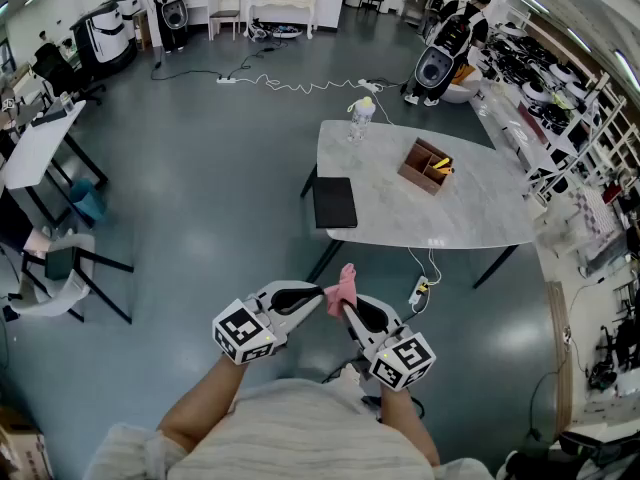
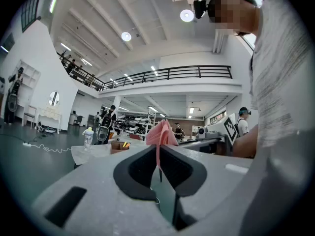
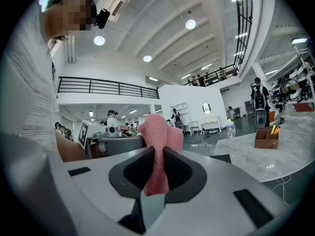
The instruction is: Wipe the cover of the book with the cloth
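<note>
Stands back from the marble table (image 1: 450,218), well apart from it, with both grippers held in front of the body. Pinches the pink cloth (image 1: 343,286) in the left gripper (image 1: 320,293), with the jaws pressed together on a thin fold of it. Pinches the same cloth in the right gripper (image 1: 347,309) too, with those jaws closed on a thicker bunch that sticks up above the tips. Holds the 2 tools tip to tip, just beside each other, with the cloth bunched upward between them, in the air over the grey floor (image 1: 220,168). Shows the black book (image 1: 334,202) lying flat and closed at the table's near left edge, well apart from the cloth and touched by neither tool. Also on the tabletop: 1 wooden box (image 1: 427,165) with something yellow in it near the middle, and 1 clear bottle (image 1: 361,118) upright at the far end.
</note>
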